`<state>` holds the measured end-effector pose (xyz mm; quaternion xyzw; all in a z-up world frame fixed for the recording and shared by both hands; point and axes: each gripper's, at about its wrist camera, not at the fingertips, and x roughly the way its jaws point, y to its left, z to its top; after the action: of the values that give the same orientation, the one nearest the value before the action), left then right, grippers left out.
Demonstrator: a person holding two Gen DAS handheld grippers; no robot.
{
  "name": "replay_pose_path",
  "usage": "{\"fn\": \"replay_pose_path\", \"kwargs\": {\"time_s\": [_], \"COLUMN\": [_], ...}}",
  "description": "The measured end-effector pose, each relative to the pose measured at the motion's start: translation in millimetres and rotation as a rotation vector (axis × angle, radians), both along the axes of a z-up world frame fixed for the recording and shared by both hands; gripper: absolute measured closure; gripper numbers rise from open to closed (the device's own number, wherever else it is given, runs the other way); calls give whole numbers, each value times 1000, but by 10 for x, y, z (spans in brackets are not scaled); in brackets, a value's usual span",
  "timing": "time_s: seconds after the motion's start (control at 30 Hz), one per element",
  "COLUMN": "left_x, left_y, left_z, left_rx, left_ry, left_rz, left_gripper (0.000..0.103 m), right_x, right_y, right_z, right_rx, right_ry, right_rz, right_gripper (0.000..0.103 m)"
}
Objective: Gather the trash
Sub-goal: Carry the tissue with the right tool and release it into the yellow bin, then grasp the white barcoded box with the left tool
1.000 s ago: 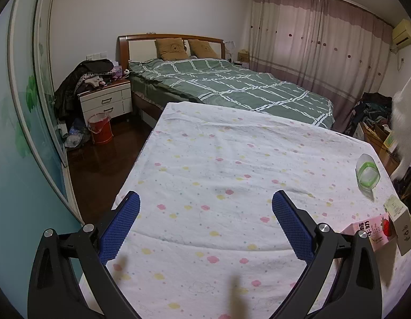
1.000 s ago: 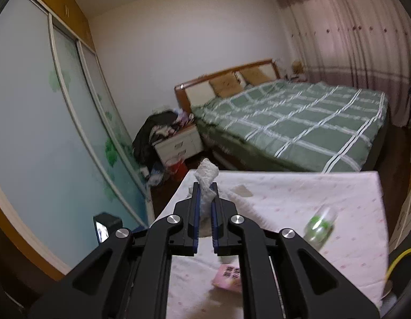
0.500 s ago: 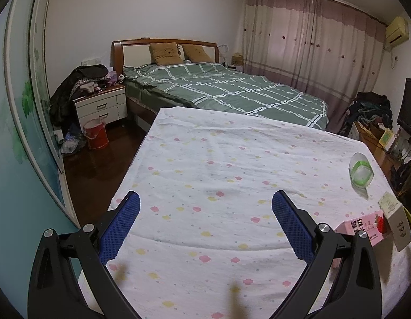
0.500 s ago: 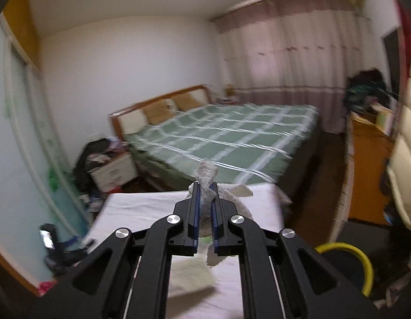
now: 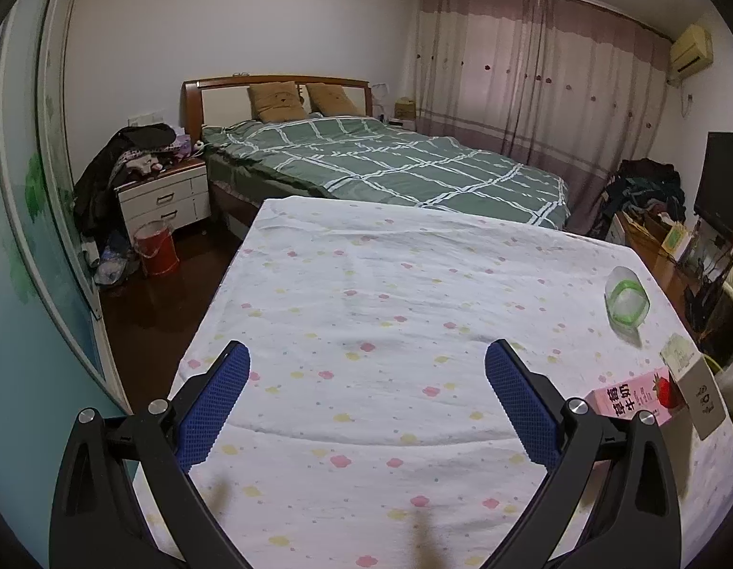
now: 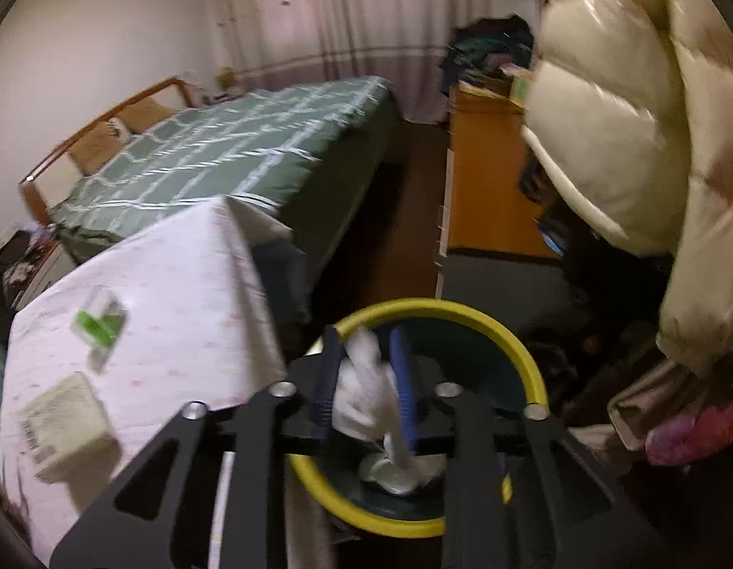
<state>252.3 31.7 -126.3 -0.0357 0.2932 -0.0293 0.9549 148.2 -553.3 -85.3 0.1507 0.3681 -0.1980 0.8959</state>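
Right gripper [image 6: 364, 379] is over the yellow-rimmed bin [image 6: 499, 327], fingers just parting, the white crumpled tissue [image 6: 361, 393] loose between them above the bin's mouth. Left gripper [image 5: 366, 398] hangs over the flowered counter [image 5: 390, 284], fingers spread wide, nothing between them. At three o'clock: plastic bottle [image 5: 627, 301]; lower, pink carton [image 5: 634, 396].

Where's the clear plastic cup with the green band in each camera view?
Left wrist: cup lies on its side at the right edge of the flowered table.
Right wrist: cup, blurred, at mid-left on the same table.
Shared landmark: the green checked bed beyond the table.
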Motion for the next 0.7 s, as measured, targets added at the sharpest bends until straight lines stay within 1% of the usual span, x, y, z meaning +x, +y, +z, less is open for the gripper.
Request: {"fn": "replay_pose_path", "kwargs": {"time_s": [0.1, 0.2, 0.3, 0.4, 0.5, 0.53, 0.6, 0.7], "left_x": [-14, -38, -100, -157, -258, -307, -376, -463], "left_y": [-27, -62, -172, -370, -633, -774, -990, -1407], "left_z": [10, 39, 102, 180, 289, 340, 422, 532], "left_rx": [1, 2, 10, 10, -1, 10, 35, 92], "left_ry": [-8, -24, -54, -42, -42, -47, -53, -46], "left_rz": [-15, -40, -97, -213, -350, -413, -511, -684], "left_gripper": [5, 5, 5, 5, 5, 5, 5, 5], "right_x": [-61, -144, -168, -178, -214, -228, -255, -291], "right_y": [-83, -70, -1, 51, 93, 110, 143, 174], "right_z": [-86, -121, -138, -196, -207, -229, -258, -292], "right_rx": [17, 21, 23, 27, 34, 40, 49, 58], "right_ry": [8, 5, 3, 5, 3, 4, 5, 4], "right_rz": [-23, -17, -7, 6, 7, 14, 22, 29], "right_gripper": [72, 70, 68, 67, 67, 67, 67, 66]}}
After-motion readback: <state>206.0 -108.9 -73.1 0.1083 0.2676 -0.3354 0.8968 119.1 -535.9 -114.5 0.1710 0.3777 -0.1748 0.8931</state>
